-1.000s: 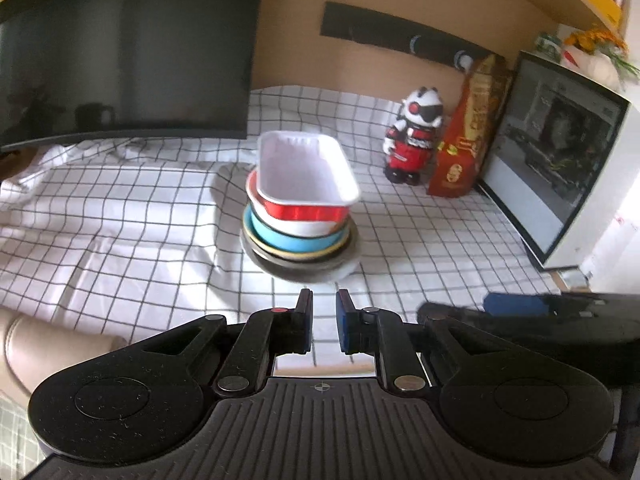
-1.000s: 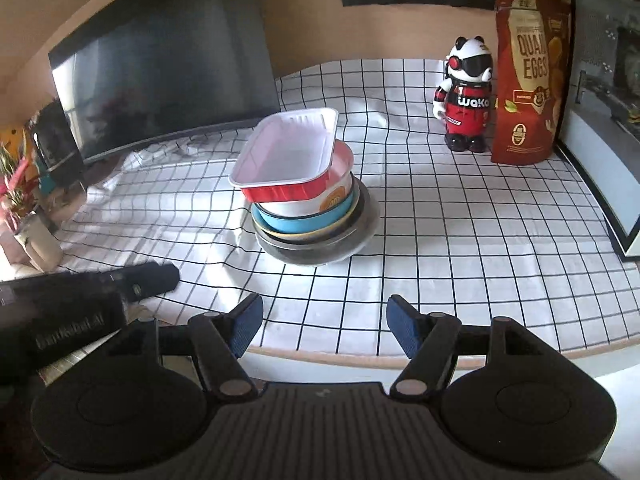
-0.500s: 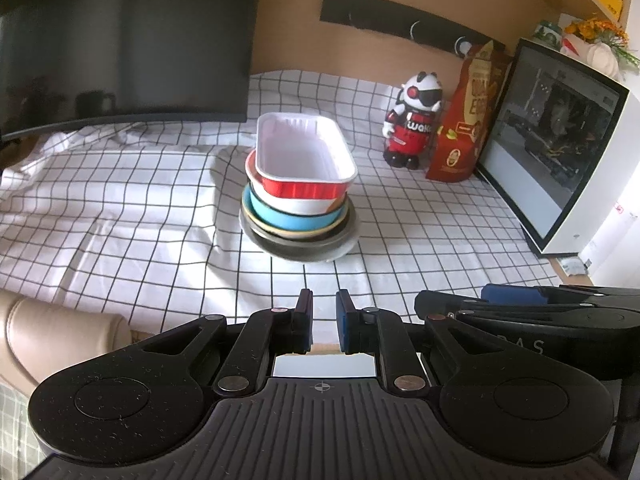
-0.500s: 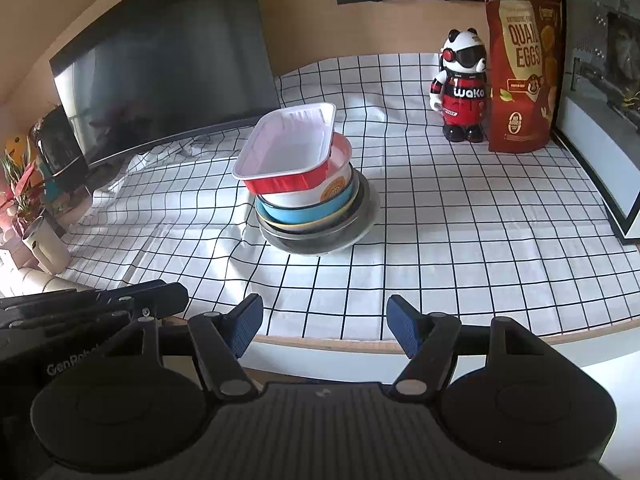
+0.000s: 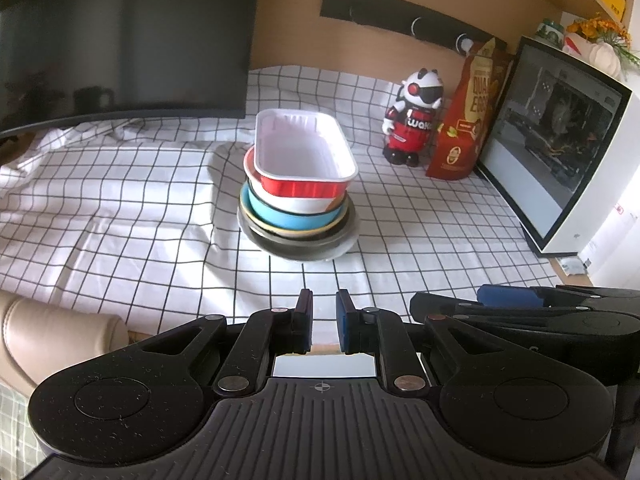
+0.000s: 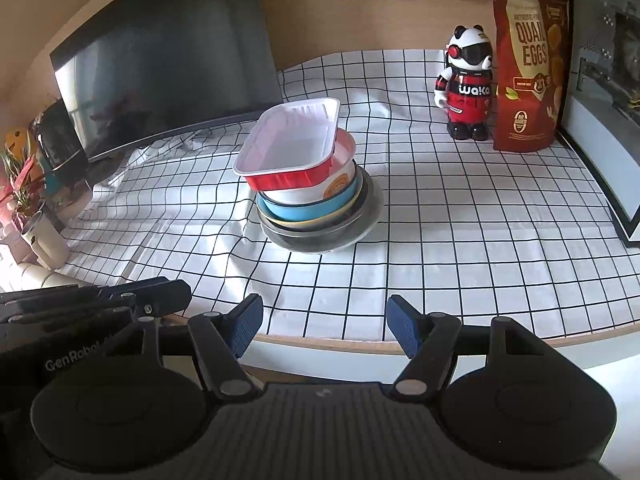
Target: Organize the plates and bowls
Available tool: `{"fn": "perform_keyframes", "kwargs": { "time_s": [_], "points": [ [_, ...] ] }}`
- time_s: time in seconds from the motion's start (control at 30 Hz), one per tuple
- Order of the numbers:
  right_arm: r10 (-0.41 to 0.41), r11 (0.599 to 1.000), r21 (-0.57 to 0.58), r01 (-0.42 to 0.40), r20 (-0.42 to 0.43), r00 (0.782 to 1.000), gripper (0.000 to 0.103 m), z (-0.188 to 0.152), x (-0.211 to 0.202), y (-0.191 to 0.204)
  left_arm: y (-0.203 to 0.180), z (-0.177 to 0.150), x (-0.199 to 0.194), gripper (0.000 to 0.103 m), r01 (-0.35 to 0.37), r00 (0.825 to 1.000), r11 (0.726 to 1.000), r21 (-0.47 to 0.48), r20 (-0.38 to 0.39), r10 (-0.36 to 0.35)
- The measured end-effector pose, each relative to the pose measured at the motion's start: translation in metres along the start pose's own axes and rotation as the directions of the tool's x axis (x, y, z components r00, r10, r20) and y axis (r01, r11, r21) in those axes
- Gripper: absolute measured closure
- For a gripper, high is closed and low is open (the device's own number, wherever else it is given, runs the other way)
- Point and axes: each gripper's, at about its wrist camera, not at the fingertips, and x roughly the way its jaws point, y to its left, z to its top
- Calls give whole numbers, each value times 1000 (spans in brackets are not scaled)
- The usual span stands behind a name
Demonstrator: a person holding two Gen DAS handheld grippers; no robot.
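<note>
One stack of dishes stands mid-table on the checked cloth (image 5: 120, 220). A red rectangular tray (image 5: 304, 152) (image 6: 292, 152) with a white inside tops it, sitting askew. Under it come a white bowl (image 6: 340, 184), a blue bowl (image 5: 288, 216) and a grey plate (image 5: 320, 250) (image 6: 356, 232) at the bottom. My left gripper (image 5: 322, 312) hangs near the table's front edge, short of the stack, shut with nothing held. My right gripper (image 6: 322, 320) is also back at the front edge, open and empty. Each gripper shows at the side of the other's view.
A dark monitor (image 5: 120, 40) fills the back left. At the back right stand a panda robot toy (image 6: 466, 84), a red quail-egg bag (image 6: 528, 64) and a white-framed screen (image 5: 560, 140). Plants and a cup (image 6: 44, 236) sit at far left. A beige cushion (image 5: 52, 328) lies below the table edge.
Both views have shifted slightly, and the stack sits a little farther off than a second ago. The jaws of both grippers stand as before.
</note>
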Motion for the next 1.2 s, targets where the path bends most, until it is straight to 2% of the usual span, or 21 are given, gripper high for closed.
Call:
{"fn": "perform_keyframes", "kwargs": {
  "time_s": [1.2],
  "points": [
    [10, 1000, 20, -10, -10, 1000, 34, 2, 7, -8, -1, 1, 12, 87, -23, 1000, 1000, -10, -21, 23]
  ]
}}
